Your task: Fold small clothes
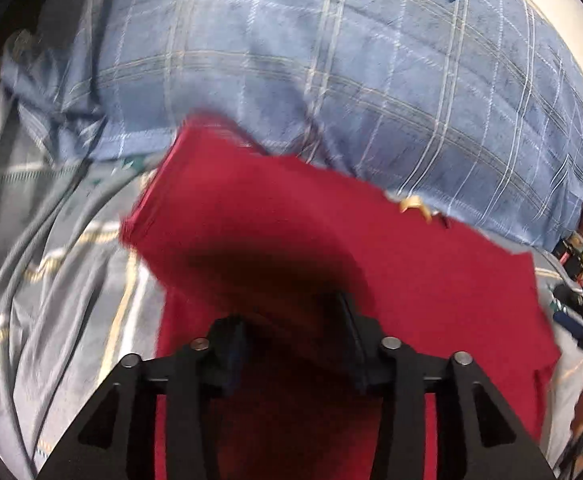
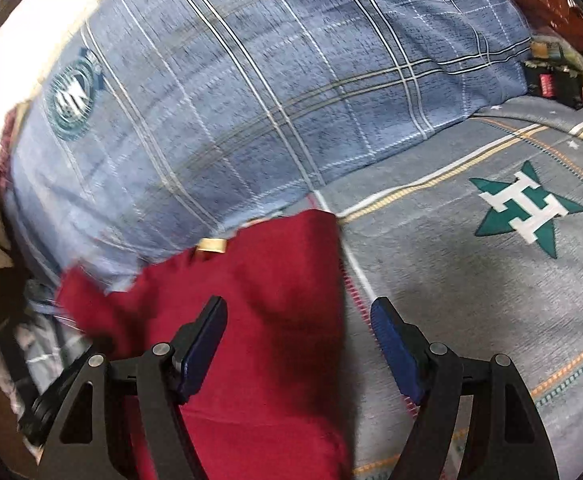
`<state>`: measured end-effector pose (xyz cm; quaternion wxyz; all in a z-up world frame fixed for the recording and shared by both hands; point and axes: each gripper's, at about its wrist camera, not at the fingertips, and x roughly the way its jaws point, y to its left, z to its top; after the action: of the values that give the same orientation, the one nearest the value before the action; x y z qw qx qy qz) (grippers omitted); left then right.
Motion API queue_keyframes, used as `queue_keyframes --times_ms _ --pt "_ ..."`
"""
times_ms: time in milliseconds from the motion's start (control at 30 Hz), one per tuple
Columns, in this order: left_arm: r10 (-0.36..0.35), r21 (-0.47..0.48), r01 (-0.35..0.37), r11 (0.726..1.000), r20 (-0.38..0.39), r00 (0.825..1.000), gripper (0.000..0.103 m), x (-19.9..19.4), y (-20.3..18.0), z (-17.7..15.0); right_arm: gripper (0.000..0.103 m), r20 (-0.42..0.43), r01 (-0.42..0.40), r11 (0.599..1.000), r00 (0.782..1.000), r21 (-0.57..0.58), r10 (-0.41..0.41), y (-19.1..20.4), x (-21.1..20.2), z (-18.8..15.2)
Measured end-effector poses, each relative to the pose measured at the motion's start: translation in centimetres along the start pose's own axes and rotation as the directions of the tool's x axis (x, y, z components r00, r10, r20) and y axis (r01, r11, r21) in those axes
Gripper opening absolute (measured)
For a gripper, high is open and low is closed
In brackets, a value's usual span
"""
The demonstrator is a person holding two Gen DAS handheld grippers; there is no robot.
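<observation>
A dark red garment [image 1: 411,264] lies on the grey bed sheet, with a small tan label [image 1: 413,203] at its far edge. My left gripper [image 1: 291,320] is shut on a fold of the red garment and lifts that flap over the rest of it; the fingertips are partly hidden by cloth. In the right wrist view the same red garment [image 2: 267,300] lies under my right gripper [image 2: 297,332], which is open and empty just above the garment's right edge. The tan label also shows in this view [image 2: 211,245].
A large blue plaid pillow [image 1: 331,60] [image 2: 251,100] lies just beyond the garment. The grey sheet [image 2: 471,300] carries a green star emblem [image 2: 525,210]. Boxes and clutter [image 2: 551,80] sit at the far right. Grey bedding folds [image 1: 51,260] lie at left.
</observation>
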<state>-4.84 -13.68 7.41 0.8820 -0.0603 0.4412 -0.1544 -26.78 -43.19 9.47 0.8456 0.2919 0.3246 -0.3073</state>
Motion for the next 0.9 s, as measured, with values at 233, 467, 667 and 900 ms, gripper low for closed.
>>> queue_keyframes --times_ms 233,467,667,900 --pt "-0.024 -0.018 0.024 1.000 0.022 0.999 0.058 0.0 1.2 0.8 0.076 -0.045 0.044 0.999 0.998 -0.012 -0.044 -0.1 4.9 1.4" --pt "-0.023 0.034 0.022 0.999 0.051 0.998 0.061 -1.0 0.6 -0.2 0.010 0.024 0.082 0.982 0.997 -0.169 -0.079 1.3 4.1 2.8" --pt "0.029 0.039 -0.032 0.999 0.068 0.997 0.061 -2.2 0.8 -0.6 0.012 -0.019 0.171 0.982 0.985 -0.080 -0.173 -2.3 5.1 2.5" --pt "0.081 0.030 -0.085 0.996 0.097 0.992 0.071 -1.6 0.7 0.4 0.037 0.032 0.115 0.985 0.993 -0.127 -0.112 0.5 -1.2 0.9"
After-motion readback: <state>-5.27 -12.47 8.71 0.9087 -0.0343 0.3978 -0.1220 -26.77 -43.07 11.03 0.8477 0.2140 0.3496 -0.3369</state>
